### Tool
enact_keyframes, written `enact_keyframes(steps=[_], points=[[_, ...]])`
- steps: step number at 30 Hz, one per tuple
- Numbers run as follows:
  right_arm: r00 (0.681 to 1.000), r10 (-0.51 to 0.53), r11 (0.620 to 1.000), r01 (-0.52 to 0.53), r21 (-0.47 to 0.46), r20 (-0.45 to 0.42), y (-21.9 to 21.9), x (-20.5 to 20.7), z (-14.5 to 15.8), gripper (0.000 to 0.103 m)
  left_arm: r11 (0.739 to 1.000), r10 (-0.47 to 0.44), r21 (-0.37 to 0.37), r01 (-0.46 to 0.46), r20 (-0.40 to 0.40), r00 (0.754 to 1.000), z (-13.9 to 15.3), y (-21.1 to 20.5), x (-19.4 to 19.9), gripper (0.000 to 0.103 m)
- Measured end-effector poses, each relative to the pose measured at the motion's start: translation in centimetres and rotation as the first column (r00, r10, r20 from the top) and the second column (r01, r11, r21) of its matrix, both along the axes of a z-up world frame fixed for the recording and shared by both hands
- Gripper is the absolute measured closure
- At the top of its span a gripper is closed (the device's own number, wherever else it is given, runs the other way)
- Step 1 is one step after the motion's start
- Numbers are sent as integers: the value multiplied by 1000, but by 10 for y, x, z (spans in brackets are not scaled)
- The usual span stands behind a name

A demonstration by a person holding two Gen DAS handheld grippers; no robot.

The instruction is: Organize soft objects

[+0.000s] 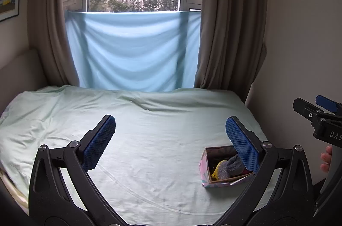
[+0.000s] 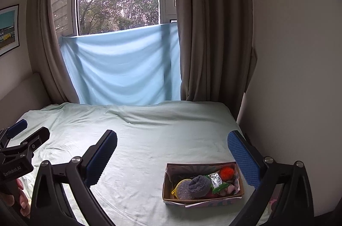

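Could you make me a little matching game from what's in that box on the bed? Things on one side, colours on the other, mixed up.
All four lie in the cardboard box on the bed.

Things:
1. rolled sock
2. fluffy pom-pom
3. glittery round sponge
4. small snack packet

Colours:
A. green with a white label
B. grey
C. orange
D. silver with a yellow edge

Pairs: 1-B, 2-C, 3-D, 4-A

Both the left gripper and the right gripper hover above the bed with jaws wide apart, holding nothing.
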State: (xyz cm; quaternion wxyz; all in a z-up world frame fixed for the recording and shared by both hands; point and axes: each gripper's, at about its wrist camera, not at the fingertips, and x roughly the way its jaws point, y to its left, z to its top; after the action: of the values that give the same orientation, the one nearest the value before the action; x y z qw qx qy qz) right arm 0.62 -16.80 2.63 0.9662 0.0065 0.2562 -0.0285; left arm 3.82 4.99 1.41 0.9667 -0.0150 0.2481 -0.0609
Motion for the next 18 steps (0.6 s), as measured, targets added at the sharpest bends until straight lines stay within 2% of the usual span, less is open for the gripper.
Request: enact_keyframes(steps=[18], points=[[1000,1,1000,-1,-10,-1,4,6,-1,0,1000,9,3,-9,10,1000,1,0,0,0]])
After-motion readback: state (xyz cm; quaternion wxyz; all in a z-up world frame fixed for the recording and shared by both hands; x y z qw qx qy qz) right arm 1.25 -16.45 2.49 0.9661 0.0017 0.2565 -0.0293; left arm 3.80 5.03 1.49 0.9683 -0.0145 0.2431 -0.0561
